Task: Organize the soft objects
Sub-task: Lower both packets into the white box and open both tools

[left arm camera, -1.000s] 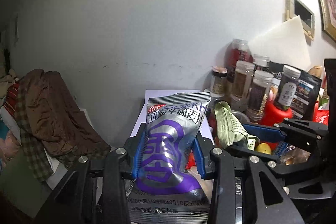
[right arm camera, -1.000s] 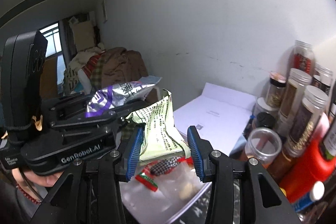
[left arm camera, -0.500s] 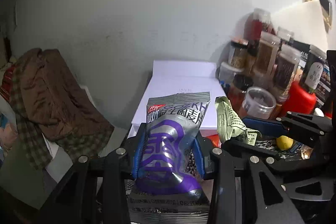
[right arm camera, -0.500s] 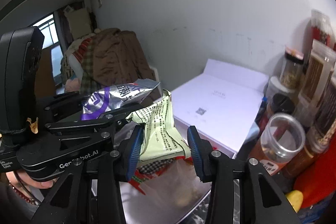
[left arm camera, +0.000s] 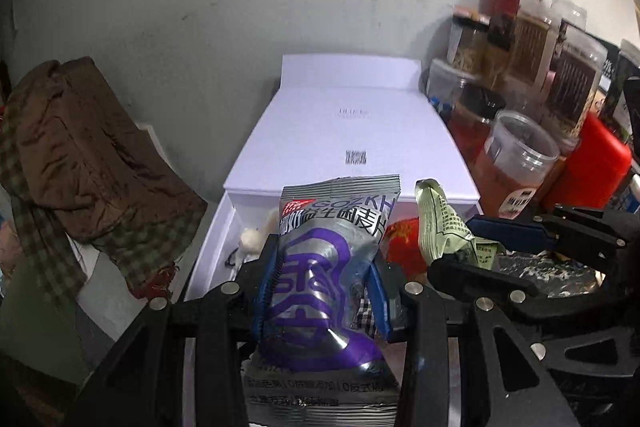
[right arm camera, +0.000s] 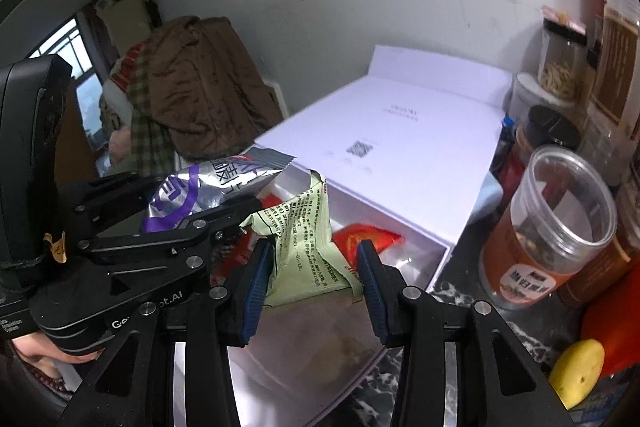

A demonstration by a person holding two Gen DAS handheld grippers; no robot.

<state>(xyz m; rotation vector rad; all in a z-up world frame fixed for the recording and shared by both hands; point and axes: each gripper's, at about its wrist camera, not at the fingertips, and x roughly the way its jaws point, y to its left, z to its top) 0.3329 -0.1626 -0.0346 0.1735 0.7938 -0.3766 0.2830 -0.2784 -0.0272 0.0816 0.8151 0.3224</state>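
holding: left tongs [left arm camera: 322,293] clenched on silver-purple snack bag [left arm camera: 326,267]; right tongs [right arm camera: 312,267] clenched on pale green packet [right arm camera: 308,239]. both held above open part of white box [left arm camera: 352,131], red packet [right arm camera: 366,239] already inside.
risk 1: green packet gripped by crumpled lower end; likely to slip or twist out.
risk 2: tongs close together; may collide, bags may snag.
risk 3: open jar [right arm camera: 556,227] and bottles just right of box on desk [right arm camera: 520,327]; sideways swing could topple them.
risk 4: half-slid lid narrows opening; bag may catch on its edge.
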